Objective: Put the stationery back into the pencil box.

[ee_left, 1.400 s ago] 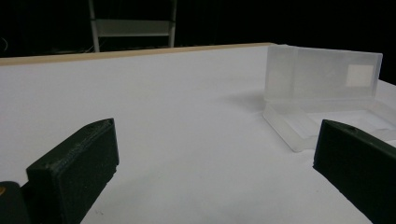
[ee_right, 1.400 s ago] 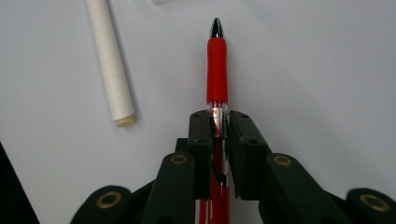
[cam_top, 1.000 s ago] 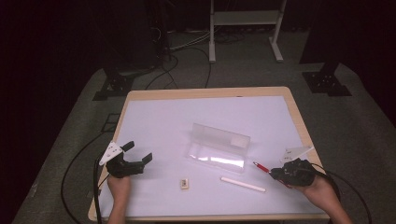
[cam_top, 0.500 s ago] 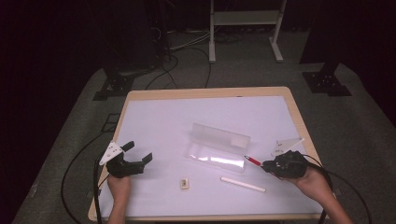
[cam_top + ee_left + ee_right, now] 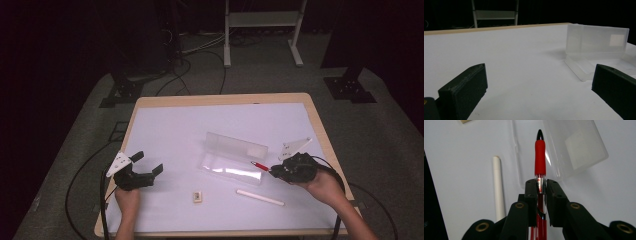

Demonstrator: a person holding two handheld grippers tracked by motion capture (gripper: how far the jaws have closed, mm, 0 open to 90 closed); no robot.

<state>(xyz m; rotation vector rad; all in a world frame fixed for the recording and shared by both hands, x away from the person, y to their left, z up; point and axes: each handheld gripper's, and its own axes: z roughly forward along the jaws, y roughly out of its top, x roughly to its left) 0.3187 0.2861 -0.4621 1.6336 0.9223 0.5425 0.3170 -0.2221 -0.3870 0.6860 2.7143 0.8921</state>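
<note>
High view: right gripper (image 5: 274, 169) carries a red pen (image 5: 260, 166) at the open clear case (image 5: 235, 159) edge.
Left gripper view: left gripper (image 5: 539, 90) wide, empty.
Right gripper view: 2 jaws clamp the pen; lower it level into the tray.

A wood-edged table (image 5: 320, 122) topped with a white sheet (image 5: 200, 130) stands on grey carpet (image 5: 75, 130) in a darkened room. Black curtains (image 5: 50, 30) close off the back and sides. Behind the table, the lower frame of a white metal stand (image 5: 262, 20) rests on the carpet beside loose black cables (image 5: 195, 50). 2 black floor plates (image 5: 350, 89) sit left and right of the table's far corners. Light falls chiefly on the tabletop.
</note>
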